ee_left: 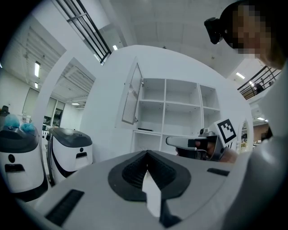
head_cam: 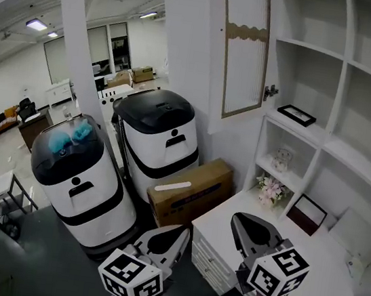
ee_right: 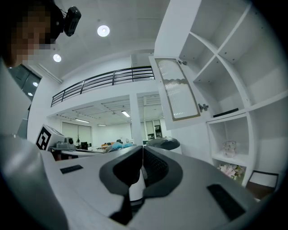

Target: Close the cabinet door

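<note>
Head view shows you the cabinet door [head_cam: 244, 49] high on the far side, at the left end of the white shelf unit [head_cam: 342, 84]. It stands open, swung well out from the shelf fronts. It is a tall, narrow panel with a tan frame, a pale inset and a scalloped band near the top. Its long axis runs up and down, and its near face is turned towards the room on the left.

Your left hand-held gripper [head_cam: 180, 231] and right hand-held gripper [head_cam: 238, 221] sit low and near, well apart from the door. Both have their jaws closed together on nothing.

Only the head view shows the white bench [head_cam: 333, 267] under the shelves, the cardboard box [head_cam: 189, 192] and the two white-and-black machines [head_cam: 156, 140] to the left.

Right gripper view alone shows the door's ribbed glass [ee_right: 177, 90] and a small dark fitting [ee_right: 203, 107] at its lower corner beside the shelves.

Left gripper view catches the door nearly edge-on [ee_left: 132, 99], with the whole run of shelves to its right.
</note>
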Motion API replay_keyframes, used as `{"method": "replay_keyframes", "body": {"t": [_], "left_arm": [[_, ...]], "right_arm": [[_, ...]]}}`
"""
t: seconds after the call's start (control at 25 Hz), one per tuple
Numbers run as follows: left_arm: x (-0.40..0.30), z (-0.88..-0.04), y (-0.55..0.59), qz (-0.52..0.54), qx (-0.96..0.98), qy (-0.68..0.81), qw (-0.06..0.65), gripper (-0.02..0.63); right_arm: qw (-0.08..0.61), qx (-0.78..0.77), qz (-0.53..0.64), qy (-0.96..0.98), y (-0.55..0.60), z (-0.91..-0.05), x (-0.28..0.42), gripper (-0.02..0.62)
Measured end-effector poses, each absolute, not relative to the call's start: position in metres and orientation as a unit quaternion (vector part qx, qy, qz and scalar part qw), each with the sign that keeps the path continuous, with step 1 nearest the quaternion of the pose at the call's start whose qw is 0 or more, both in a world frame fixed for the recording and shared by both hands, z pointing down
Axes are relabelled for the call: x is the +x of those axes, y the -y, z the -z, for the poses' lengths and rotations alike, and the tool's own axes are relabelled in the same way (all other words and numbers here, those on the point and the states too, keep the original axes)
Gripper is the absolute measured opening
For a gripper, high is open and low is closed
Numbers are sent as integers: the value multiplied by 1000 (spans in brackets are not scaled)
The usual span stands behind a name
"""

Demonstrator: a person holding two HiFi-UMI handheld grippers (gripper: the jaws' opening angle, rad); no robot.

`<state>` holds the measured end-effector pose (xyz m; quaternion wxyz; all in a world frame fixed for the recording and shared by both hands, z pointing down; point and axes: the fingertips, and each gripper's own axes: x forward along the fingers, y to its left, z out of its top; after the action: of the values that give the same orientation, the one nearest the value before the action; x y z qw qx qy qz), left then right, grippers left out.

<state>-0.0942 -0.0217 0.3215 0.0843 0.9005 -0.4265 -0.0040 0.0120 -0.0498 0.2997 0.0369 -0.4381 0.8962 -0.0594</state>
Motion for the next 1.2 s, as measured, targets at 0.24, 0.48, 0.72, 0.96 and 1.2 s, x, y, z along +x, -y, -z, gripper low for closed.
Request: {"method": "replay_keyframes", "body": {"t": [0.24, 0.48, 0.72, 0.96, 1.2], "left_arm": [[-123, -324, 32, 9, 906, 416, 85, 5], [-138, -328, 41, 15, 906, 414, 93, 5], [-142, -336, 55, 13, 903, 417, 102, 5], [-144, -340, 87, 10, 896, 432, 104, 5], [-131, -337, 132, 7, 893, 438, 104, 5]], "right_arm": [[35, -448, 51, -892, 58, -300, -16, 5], [29, -451, 53, -890, 67, -300, -33, 5], [29, -449, 54, -892, 89, -299, -39, 5], [29, -437, 57, -897, 125, -301, -40, 5], [26, -436, 50, -898, 175, -297, -31, 6]]}}
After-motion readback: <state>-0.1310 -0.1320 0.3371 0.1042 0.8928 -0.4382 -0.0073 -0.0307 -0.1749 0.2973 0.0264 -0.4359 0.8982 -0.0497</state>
